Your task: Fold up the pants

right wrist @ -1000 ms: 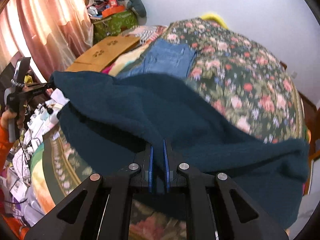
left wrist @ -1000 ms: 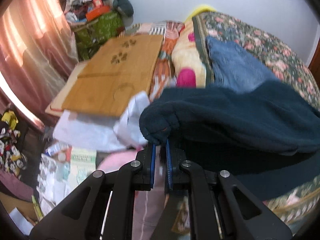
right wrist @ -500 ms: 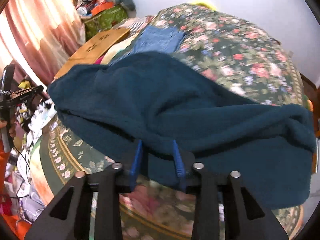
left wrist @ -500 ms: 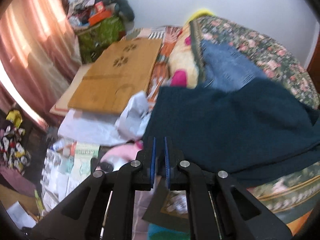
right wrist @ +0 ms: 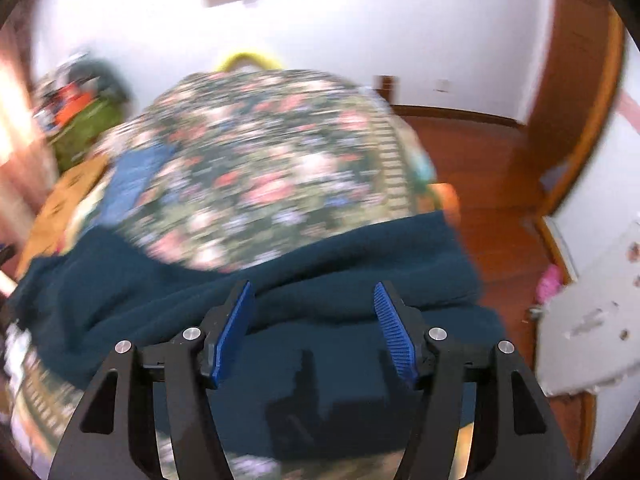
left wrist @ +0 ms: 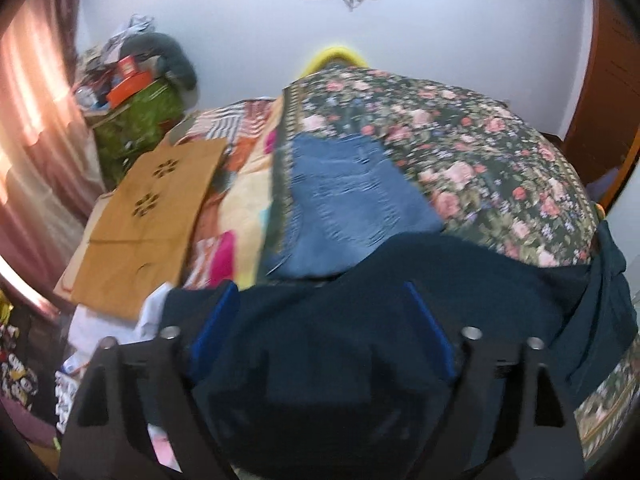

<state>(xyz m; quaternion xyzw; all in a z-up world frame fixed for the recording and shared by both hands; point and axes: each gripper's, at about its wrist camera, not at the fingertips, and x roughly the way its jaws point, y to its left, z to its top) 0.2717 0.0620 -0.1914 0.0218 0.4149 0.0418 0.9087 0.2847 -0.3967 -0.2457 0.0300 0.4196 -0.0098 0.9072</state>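
The dark teal fleece pants (left wrist: 460,280) lie folded across the near edge of the floral bed cover (left wrist: 460,152). My left gripper (left wrist: 320,300) is open, its blue pads (left wrist: 216,320) spread wide just above the cloth. In the right wrist view the pants (right wrist: 360,256) stretch across the bed edge. My right gripper (right wrist: 314,304) is open too, pads (right wrist: 390,328) apart over the fold, holding nothing. The view is blurred by motion.
Folded blue jeans (left wrist: 344,204) lie on the bed beyond the pants. A wooden lap board (left wrist: 148,216) and clutter lie left of the bed. A wooden door (right wrist: 572,92) and brown floor (right wrist: 480,152) are to the right.
Both grippers let go of the teal pants and opened wide; the right opened first, the left after. The pants dropped flat on the bed edge. Both cameras tilted up.
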